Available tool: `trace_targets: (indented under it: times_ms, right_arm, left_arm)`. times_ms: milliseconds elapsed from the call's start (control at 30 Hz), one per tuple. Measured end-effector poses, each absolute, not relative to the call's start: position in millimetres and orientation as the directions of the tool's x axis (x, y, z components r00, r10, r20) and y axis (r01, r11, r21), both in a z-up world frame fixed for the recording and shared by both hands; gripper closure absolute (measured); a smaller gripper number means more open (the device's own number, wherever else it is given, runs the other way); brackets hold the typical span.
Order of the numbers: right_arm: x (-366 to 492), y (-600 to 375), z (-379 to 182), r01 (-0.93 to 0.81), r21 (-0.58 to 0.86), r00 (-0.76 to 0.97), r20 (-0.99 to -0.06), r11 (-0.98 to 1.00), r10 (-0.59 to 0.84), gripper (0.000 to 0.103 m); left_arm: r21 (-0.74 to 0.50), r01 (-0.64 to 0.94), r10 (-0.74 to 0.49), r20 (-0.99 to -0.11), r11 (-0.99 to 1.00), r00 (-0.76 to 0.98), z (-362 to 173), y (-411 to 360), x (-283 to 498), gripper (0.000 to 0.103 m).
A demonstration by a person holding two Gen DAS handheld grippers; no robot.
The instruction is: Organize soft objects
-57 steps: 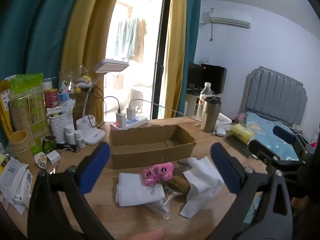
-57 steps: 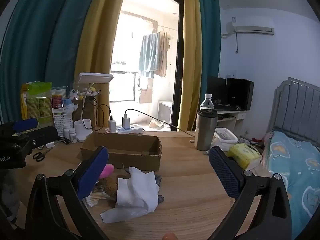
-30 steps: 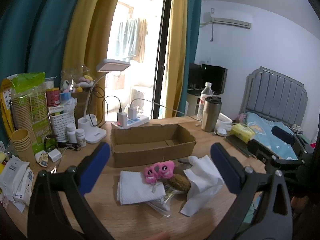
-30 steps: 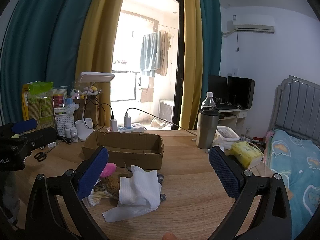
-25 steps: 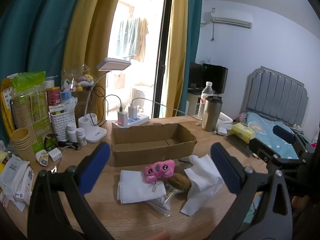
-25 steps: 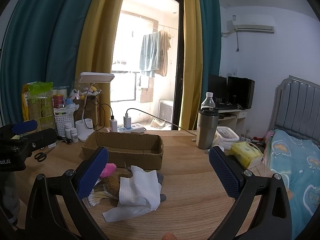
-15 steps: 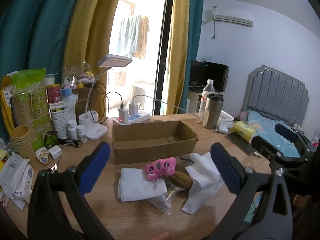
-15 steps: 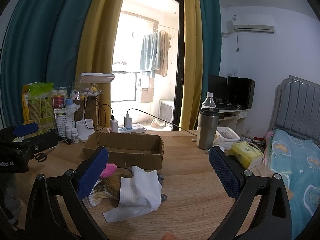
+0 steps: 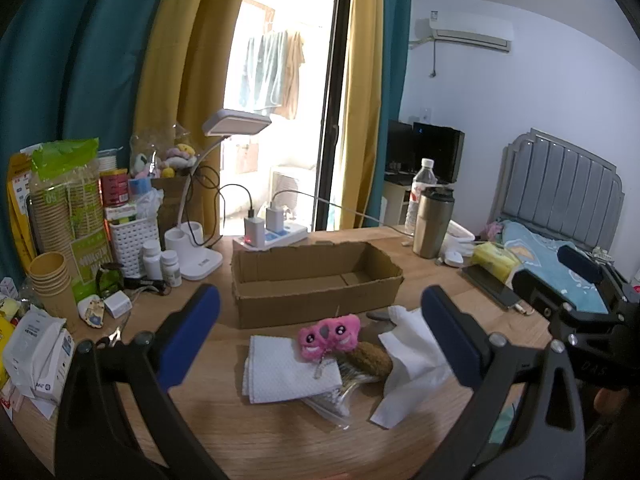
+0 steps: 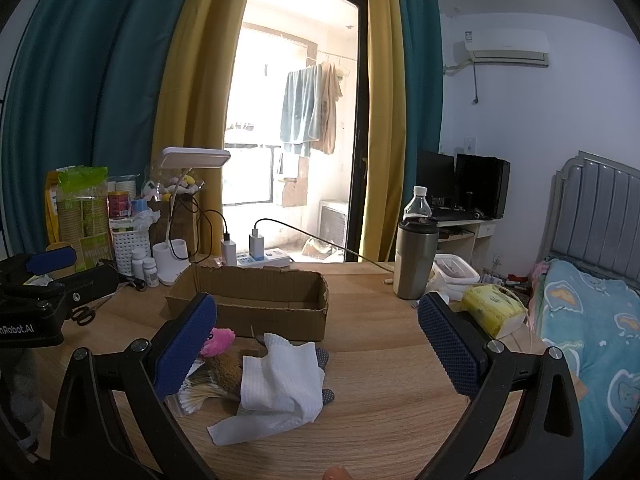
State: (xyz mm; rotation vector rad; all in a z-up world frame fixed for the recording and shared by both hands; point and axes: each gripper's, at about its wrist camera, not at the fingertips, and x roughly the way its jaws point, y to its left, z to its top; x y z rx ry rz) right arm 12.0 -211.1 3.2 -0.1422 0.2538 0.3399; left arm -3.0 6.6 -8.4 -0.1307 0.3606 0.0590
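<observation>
Left gripper (image 9: 318, 336): jaws spread, empty, above the table.
Right gripper (image 10: 316, 344): jaws spread, empty.
Pink plush (image 9: 329, 337): between the left fingers (touching neither), just before the cardboard box (image 9: 316, 280).

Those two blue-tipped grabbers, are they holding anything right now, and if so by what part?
Nothing is held. The left gripper and the right gripper are both wide open above the table, clear of the pink plush toy and the white cloths.
</observation>
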Motion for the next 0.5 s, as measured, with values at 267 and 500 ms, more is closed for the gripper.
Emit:
trace_targets:
  times_ms: [267,500]
  right_arm:
    - [12.1,-211.3,2.8,-0.347,-0.094,0.912,-0.268,0.933,0.312,0.0]
    - [12.1,-211.5,2.7,-0.347,-0.094,0.912,-0.268,0.933,0.312,0.0]
  left_arm:
    - [-0.117,-0.078,0.032,-0.356,0.99,0.934,-8.0,6.3,-2.6,0.001]
    - [-0.117,-0.08,0.033,-0.356,0.99,0.934,-8.3,5.5,-2.7,0.001]
